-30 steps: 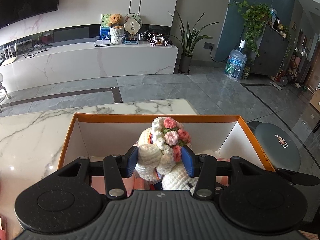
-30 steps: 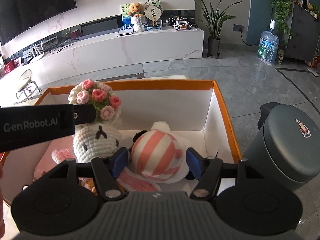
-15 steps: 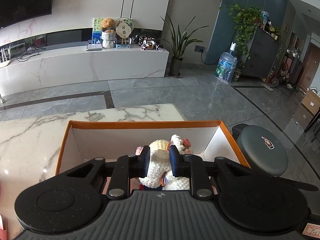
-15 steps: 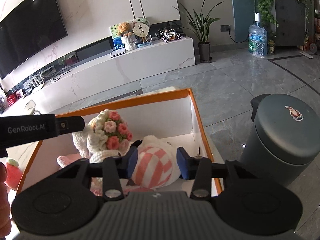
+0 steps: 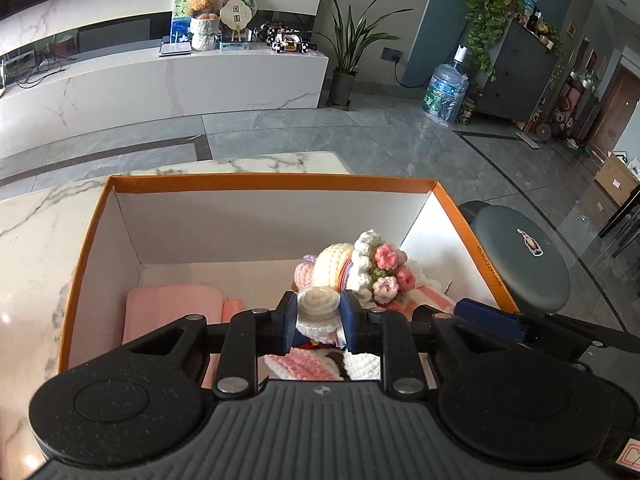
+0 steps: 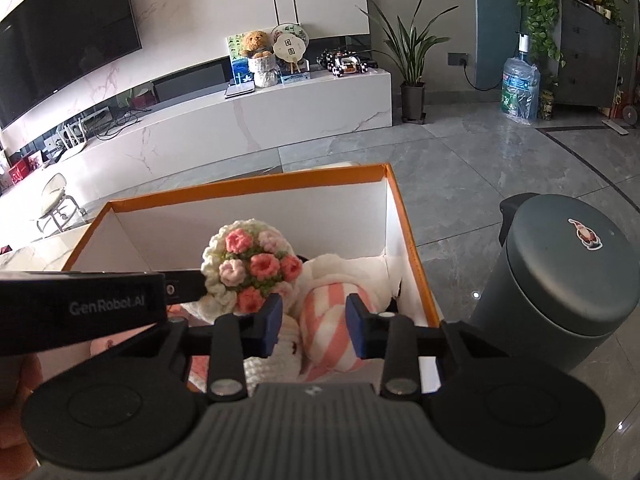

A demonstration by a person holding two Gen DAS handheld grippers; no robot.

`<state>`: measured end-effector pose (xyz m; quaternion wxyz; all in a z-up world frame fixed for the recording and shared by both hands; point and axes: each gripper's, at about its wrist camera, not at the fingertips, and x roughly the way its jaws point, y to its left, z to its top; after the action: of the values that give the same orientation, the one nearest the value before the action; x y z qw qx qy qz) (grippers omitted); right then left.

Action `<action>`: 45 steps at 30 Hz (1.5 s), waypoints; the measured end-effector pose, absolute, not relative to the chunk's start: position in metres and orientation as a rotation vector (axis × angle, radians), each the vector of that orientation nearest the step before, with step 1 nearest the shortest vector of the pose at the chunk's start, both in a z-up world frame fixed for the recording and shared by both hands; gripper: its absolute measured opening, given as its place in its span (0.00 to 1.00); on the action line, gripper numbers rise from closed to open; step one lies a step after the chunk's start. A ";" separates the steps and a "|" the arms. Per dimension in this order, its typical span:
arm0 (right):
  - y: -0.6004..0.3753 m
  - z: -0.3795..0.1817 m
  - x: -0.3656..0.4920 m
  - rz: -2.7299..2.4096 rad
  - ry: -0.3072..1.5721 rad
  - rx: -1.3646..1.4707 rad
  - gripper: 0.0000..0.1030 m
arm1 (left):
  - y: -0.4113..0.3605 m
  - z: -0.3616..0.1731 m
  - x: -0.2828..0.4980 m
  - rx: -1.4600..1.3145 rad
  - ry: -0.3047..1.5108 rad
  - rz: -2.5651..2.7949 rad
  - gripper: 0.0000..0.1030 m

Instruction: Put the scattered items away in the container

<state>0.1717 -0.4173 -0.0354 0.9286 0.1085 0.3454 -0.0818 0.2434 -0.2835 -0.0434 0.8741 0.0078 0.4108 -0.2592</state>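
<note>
Two views look into the same orange-rimmed box [image 5: 272,182], white inside, on a marble table [image 5: 36,216]. From the left wrist, the left gripper [image 5: 318,322] has its blue pads clamped tight on a cream crocheted limb of the crochet doll [image 5: 332,268], which stands upright inside the box near its right wall, a knitted flower bouquet [image 5: 386,270] against its side. Only this view shows the folded pink cloth [image 5: 172,304] lying on the box floor at the left, and small black print along the right outer rim of the box, too small to read surely. It also catches the blue tip of the right gripper [image 5: 488,320] at the right.

From the right wrist, the right gripper [image 6: 314,322] is closing on the pink-and-white striped plush [image 6: 330,320], which sits between its pads in the box's right half; the pads look to be touching its sides. The bouquet [image 6: 256,264] faces this camera fully. Across the left runs the black side of the left gripper [image 6: 80,308], printed "GenRobot.AI", with part of a hand [image 6: 18,392] below it. This view alone shows the dark television [image 6: 60,40] on the wall.

A grey lidded bin [image 6: 560,276] beside the table carries a small figure sticker. On the far counter a round fan [image 6: 290,44] bears two characters I cannot read
</note>
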 end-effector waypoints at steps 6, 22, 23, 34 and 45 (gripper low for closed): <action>-0.423 -0.035 0.168 -0.154 0.695 0.264 0.35 | -0.283 -0.051 0.244 0.047 0.857 -0.550 0.27; -0.396 -0.046 0.181 0.022 0.763 0.264 0.54 | -0.232 -0.048 0.248 -0.069 0.943 -0.485 0.48; -0.393 -0.047 0.184 0.021 0.775 0.252 0.54 | -0.232 -0.048 0.247 -0.072 0.947 -0.486 0.48; -0.415 -0.042 0.176 -0.107 0.723 0.324 0.42 | -0.234 -0.055 0.243 -0.058 0.993 -0.544 0.59; -0.414 -0.043 0.177 -0.114 0.727 0.323 0.42 | -0.279 -0.075 0.240 0.128 1.123 -0.588 0.70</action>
<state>0.1768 -0.4141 -0.0434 0.9204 0.1573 0.3536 -0.0555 0.2403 -0.2790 -0.0745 0.8039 0.0596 0.5242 -0.2746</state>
